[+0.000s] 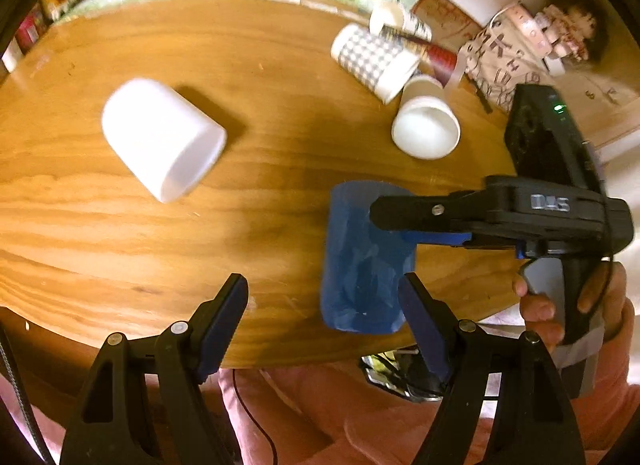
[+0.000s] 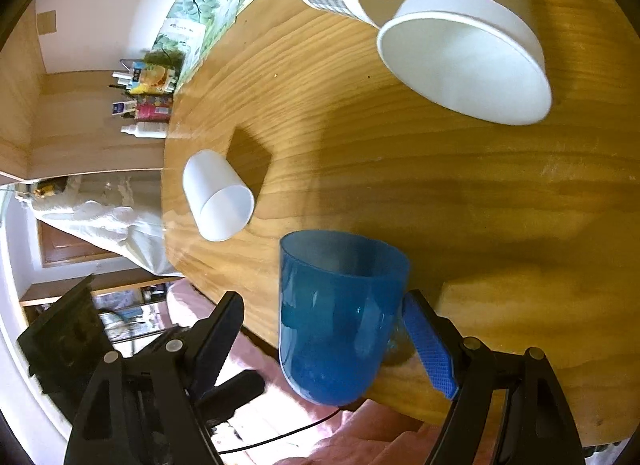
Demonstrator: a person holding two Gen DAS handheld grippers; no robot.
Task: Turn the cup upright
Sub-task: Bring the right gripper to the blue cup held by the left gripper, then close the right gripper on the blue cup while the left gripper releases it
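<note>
- The blue cup [image 1: 362, 265] lies on its side on the wooden table [image 1: 200, 225], close to the table's near edge; I place everything else by this cup.
- My right gripper [image 2: 324, 329] has its fingers spread wide around the blue cup [image 2: 340, 317]. The blue-padded finger [image 2: 430, 349] sits at the cup's wall and may be touching it, while the other finger stands off from it. Nothing is clamped.
- From my left wrist camera, that right gripper [image 1: 404, 221] reaches across the cup from its right side, with my right hand [image 1: 568, 305] wrapped around the handle.
- My left gripper [image 1: 324, 313] is also wide apart and holds nothing. It hovers at the table edge, with one pad [image 1: 420, 325] just beside the cup's near end.
- A white cup [image 1: 160, 137] lies on its side, well apart from the blue cup, farther in on the table and to its left.
- Beyond the blue cup, to its right, a white paper cup [image 1: 424, 125] lies with its mouth towards me.
- A checked paper cup [image 1: 372, 59] lies tipped just behind that white paper cup.
- More cups are bunched behind those, too blurred for me to describe.
</note>
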